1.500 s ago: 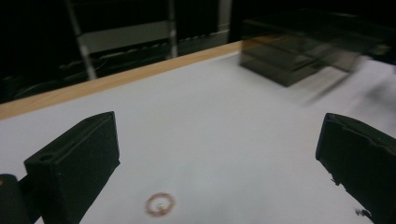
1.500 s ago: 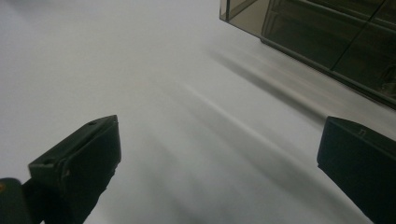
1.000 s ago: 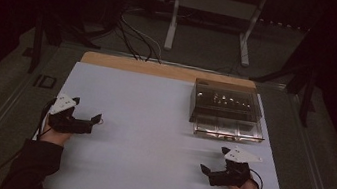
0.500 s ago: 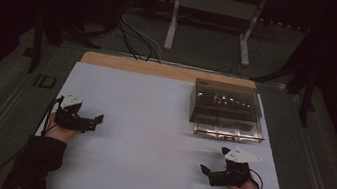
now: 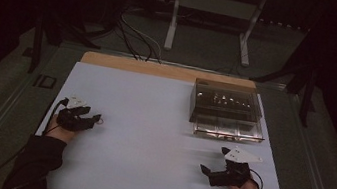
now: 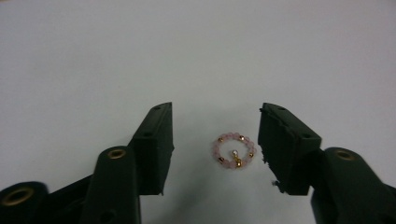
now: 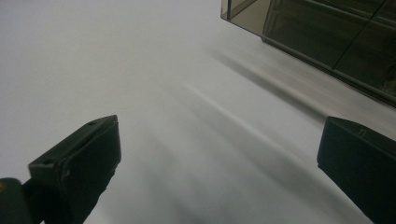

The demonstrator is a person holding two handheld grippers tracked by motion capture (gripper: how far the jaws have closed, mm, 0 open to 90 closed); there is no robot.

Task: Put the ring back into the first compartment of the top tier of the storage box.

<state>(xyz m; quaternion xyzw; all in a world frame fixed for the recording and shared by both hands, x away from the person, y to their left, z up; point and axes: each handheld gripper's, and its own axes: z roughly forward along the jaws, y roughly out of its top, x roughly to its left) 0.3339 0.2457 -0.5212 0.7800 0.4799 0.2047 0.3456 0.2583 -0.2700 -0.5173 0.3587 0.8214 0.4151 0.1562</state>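
Observation:
A small ring of pink and gold beads (image 6: 233, 151) lies flat on the white table top (image 5: 155, 102). My left gripper (image 6: 215, 109) is low over it with a jaw on each side. The jaws have just been closing, but neither pad touches the ring, so it is open. In the high view the left gripper (image 5: 94, 118) sits at the table's left, pointing right. My right gripper (image 5: 213, 160) rests at the near right, open wide with nothing between its jaws (image 7: 222, 123).
A smoked clear box (image 5: 226, 103) with several compartments stands at the back right, a clear tray (image 5: 229, 131) just in front of it. Its corner also appears in the right gripper view (image 7: 327, 32). A wooden strip (image 5: 160, 69) runs along the far edge.
My left gripper has sunk toward the table and its jaws have narrowed around the bead ring. The right hand has stayed put.

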